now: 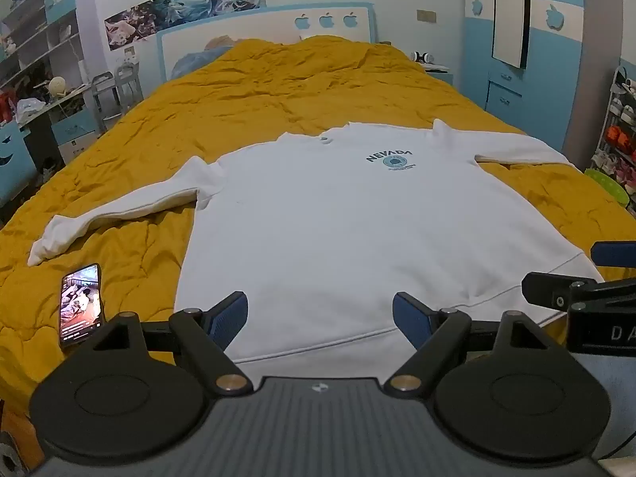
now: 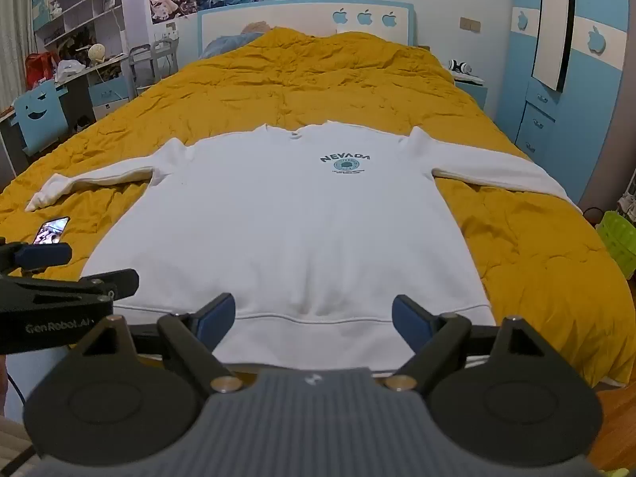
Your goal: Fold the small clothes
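Lying flat and face up on the yellow quilt (image 1: 278, 91) of the bed, the white sweatshirt (image 1: 338, 230) had both sleeves spread out to the sides and its hem toward the cameras; a dark "NEVADA" print (image 2: 345, 163) sat on its chest, and the collar pointed toward the headboard (image 2: 306, 20). The left gripper (image 1: 320, 318) hovered over the hem with its blue-padded fingers (image 1: 230, 318) spread wide apart and nothing between them; whether the pads touched the cloth could not be told. The right gripper (image 2: 313, 318) hovered likewise above the hem band, its fingers (image 2: 216, 316) also wide apart and holding nothing; in the left wrist view it showed at the right edge, just beside the sweatshirt's corner. A phone (image 1: 80, 304) with a lit screen lay on the quilt near the garment's left side, below the end of the left sleeve (image 1: 119, 206) and apart from it; the right sleeve (image 2: 501, 177) reached toward the bed's far edge; a green basket (image 2: 620, 238) stood beside the bed on the right.
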A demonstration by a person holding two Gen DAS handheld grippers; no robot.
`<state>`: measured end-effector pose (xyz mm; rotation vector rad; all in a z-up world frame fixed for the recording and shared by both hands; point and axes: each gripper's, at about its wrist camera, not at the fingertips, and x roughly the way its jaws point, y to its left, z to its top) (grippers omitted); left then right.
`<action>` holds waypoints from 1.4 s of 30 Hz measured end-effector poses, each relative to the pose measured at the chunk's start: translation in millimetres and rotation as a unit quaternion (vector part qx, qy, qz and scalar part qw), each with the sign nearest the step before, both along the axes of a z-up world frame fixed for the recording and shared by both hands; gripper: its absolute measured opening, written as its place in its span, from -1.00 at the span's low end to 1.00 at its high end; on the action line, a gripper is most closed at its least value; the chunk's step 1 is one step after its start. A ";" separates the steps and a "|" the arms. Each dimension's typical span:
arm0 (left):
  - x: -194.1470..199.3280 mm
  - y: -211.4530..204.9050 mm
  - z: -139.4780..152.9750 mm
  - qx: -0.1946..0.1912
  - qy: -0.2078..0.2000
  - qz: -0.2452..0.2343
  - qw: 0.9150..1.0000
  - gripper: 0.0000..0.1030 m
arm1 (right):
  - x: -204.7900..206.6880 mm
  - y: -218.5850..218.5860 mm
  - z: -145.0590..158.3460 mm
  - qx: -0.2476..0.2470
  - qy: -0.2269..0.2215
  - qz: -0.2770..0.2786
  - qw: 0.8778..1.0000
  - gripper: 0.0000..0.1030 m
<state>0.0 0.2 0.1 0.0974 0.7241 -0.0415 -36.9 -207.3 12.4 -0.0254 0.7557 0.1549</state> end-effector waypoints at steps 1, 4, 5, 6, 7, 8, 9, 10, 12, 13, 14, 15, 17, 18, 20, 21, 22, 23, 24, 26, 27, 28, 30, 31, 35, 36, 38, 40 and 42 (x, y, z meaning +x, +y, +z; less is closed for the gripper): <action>0.0 0.0 0.0 0.000 0.000 0.000 1.000 0.88 | -0.1 0.0 0.0 0.000 0.000 0.000 1.000 0.59; -0.4 -0.1 0.3 0.001 -0.001 0.001 1.000 0.88 | -0.5 0.2 0.2 -0.002 -0.001 0.000 1.000 0.59; -0.7 -0.2 0.5 0.002 -0.003 0.001 1.000 0.88 | -0.6 0.3 0.3 -0.002 -0.001 0.000 1.000 0.59; -1.0 -0.3 0.8 0.002 -0.004 0.001 1.000 0.88 | -0.8 0.3 0.3 -0.002 -0.001 0.000 1.000 0.59; -0.7 -7.1 3.4 0.003 -0.005 -0.001 1.000 0.88 | -0.8 0.3 0.3 -0.001 -0.001 0.000 1.000 0.59; -0.8 -8.1 4.0 0.004 -0.006 -0.001 1.000 0.88 | -0.9 0.3 0.4 -0.001 -0.001 0.000 1.000 0.59; -1.1 -9.2 3.2 0.004 -0.007 -0.002 1.000 0.88 | -1.0 0.2 0.3 -0.001 -0.002 0.000 1.000 0.59; -1.4 -10.2 3.7 0.004 -0.008 -0.002 1.000 0.88 | -1.1 0.1 0.4 -0.001 -0.002 0.000 1.000 0.59; -2.1 -12.1 4.8 0.005 -0.011 -0.002 1.000 0.88 | -1.2 -0.4 0.7 -0.001 -0.004 -0.001 1.000 0.59; -2.5 -13.1 5.4 0.005 -0.012 -0.002 1.000 0.88 | -1.0 -0.7 0.8 -0.001 -0.005 -0.002 1.000 0.59; -3.0 -14.0 6.1 0.006 -0.014 -0.003 1.000 0.88 | -2.2 -0.3 1.5 -0.001 -0.005 -0.002 1.000 0.59; -3.4 -15.0 6.9 0.006 -0.015 -0.003 1.000 0.88 | -2.6 -0.6 4.9 0.000 -0.006 -0.004 1.000 0.59; -5.1 -3.7 5.1 0.007 -0.018 -0.010 1.000 0.88 | -2.2 -0.3 2.6 0.000 -0.009 -0.005 1.000 0.59; -5.2 -3.9 5.8 0.008 -0.019 -0.010 1.000 0.88 | -2.6 -0.4 4.6 0.000 -0.010 -0.005 1.000 0.59; -5.0 -3.0 7.4 0.009 -0.021 -0.011 1.000 0.88 | -2.4 0.3 7.2 0.000 -0.013 -0.006 1.000 0.59; -5.4 -2.5 8.1 0.010 -0.023 -0.011 1.000 0.88 | -6.0 -0.9 6.3 0.000 -0.016 -0.006 1.000 0.59; -5.6 -2.8 7.9 0.010 -0.024 -0.011 1.000 0.88 | -8.4 -1.3 6.3 0.000 -0.018 -0.006 1.000 0.59; -5.7 -2.8 8.3 0.010 -0.025 -0.011 1.000 0.88 | -9.0 -1.4 6.9 0.000 -0.020 -0.006 1.000 0.59; -6.8 -2.8 8.9 0.011 -0.028 -0.011 0.999 0.88 | -9.4 -1.2 7.1 0.000 -0.021 -0.006 1.000 0.59; -6.5 -3.6 9.3 0.012 -0.031 -0.012 0.999 0.88 | -9.7 -0.7 7.7 -0.001 -0.022 -0.006 1.000 0.59; -6.3 -3.6 9.7 0.013 -0.032 -0.013 0.999 0.88 | -9.0 -0.5 7.8 -0.001 -0.023 -0.006 1.000 0.59; -5.9 -3.6 9.8 0.013 -0.032 -0.013 0.999 0.88 | -8.3 -0.5 8.0 -0.001 -0.023 -0.006 1.000 0.59; -5.8 -3.9 10.1 0.013 -0.033 -0.014 0.999 0.88 | -8.4 -0.1 8.6 -0.001 -0.024 -0.006 1.000 0.59; -6.0 -4.2 10.6 0.014 -0.035 -0.015 0.999 0.88 | -8.7 -0.5 8.4 0.000 -0.024 -0.006 1.000 0.59; -5.3 -6.3 12.4 0.015 -0.038 -0.017 0.999 0.88 | -8.4 -1.1 8.2 0.000 -0.025 -0.005 1.000 0.59; -5.4 -6.4 12.5 0.015 -0.038 -0.017 0.999 0.88 | -9.3 -1.1 8.5 0.000 -0.025 -0.005 1.000 0.59; -5.1 -6.8 12.7 0.015 -0.037 -0.017 0.999 0.88 | -10.8 -1.1 9.0 0.000 -0.026 -0.005 1.000 0.59; -5.7 -6.8 12.1 0.015 -0.038 -0.017 0.999 0.88 | -10.8 -0.9 8.9 0.000 -0.026 -0.005 1.000 0.59; -5.5 -6.9 12.3 0.015 -0.038 -0.017 0.999 0.88 | -10.8 -0.9 9.0 0.000 -0.026 -0.005 1.000 0.59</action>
